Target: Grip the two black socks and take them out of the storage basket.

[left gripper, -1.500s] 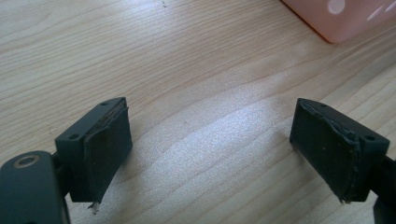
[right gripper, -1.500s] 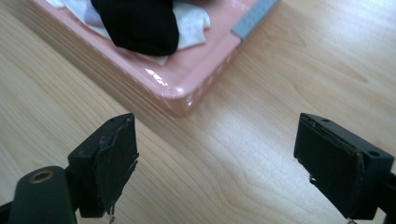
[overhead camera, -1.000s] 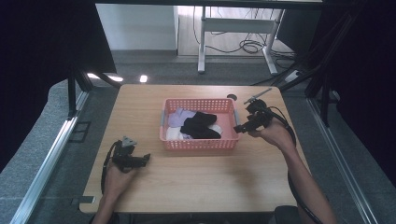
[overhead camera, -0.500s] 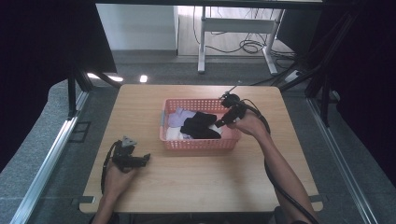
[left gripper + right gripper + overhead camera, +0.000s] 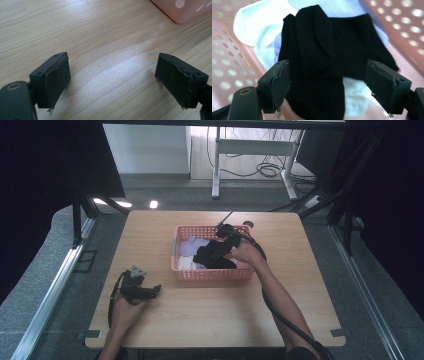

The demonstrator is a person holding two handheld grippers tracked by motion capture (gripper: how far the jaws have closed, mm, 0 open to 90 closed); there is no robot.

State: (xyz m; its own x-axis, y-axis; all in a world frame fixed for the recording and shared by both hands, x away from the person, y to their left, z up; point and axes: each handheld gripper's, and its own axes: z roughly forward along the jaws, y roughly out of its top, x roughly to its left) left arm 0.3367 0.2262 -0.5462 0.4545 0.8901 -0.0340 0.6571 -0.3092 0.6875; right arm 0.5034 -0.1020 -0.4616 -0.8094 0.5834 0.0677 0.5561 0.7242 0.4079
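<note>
Right gripper view: my right gripper (image 5: 325, 87) hangs wide open over the black sock (image 5: 322, 57) in the pink basket (image 5: 227, 65). It looks soft and limp, so I'd pinch its folded middle. My left gripper (image 5: 112, 82) rests open on the bench (image 5: 100, 37).

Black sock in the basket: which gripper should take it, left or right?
Right. The right gripper is open over the black sock inside the basket; the left gripper rests open on the table, outside it.
</note>
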